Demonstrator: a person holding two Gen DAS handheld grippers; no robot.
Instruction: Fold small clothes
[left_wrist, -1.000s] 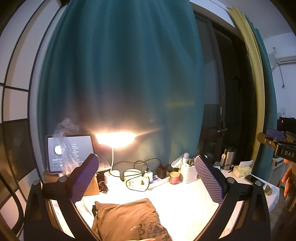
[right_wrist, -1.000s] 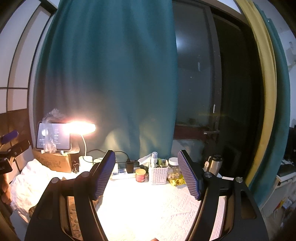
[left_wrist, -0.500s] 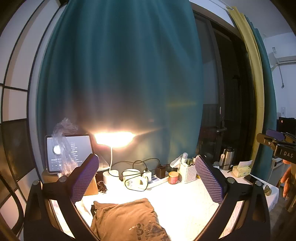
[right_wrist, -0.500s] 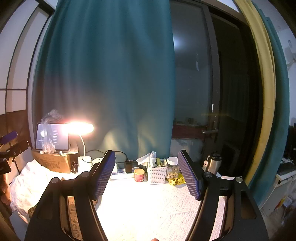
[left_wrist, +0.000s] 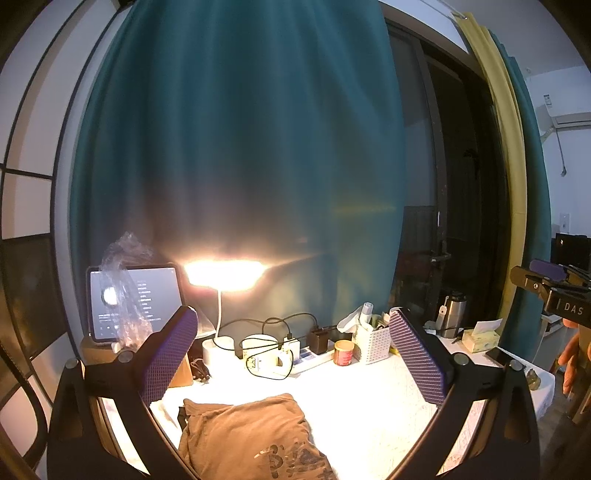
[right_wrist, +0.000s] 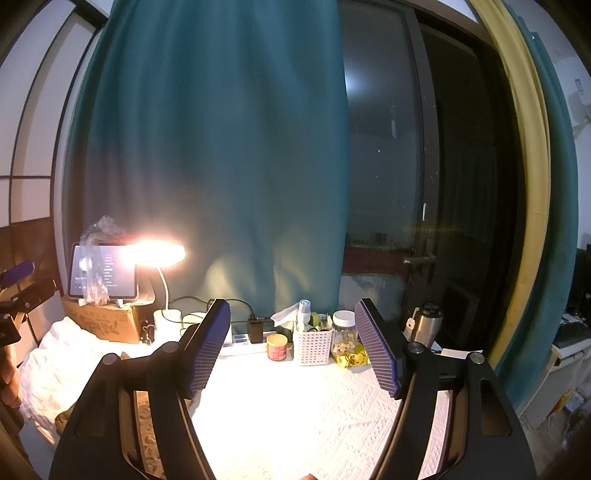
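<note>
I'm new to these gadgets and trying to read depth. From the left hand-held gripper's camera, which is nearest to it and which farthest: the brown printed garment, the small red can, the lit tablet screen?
1. Brown printed garment: nearest, low between the open fingers of the left hand-held gripper.
2. Small red can: mid-table, right of centre.
3. Lit tablet screen: farthest, back left on a box.

Left gripper (left_wrist: 295, 358): purple pads spread wide, empty.
Garment: folded brown printed cotton shirt (left_wrist: 255, 439) on white textured tablecloth (left_wrist: 369, 398).
Behind: glowing white desk lamp (left_wrist: 223, 275).
</note>
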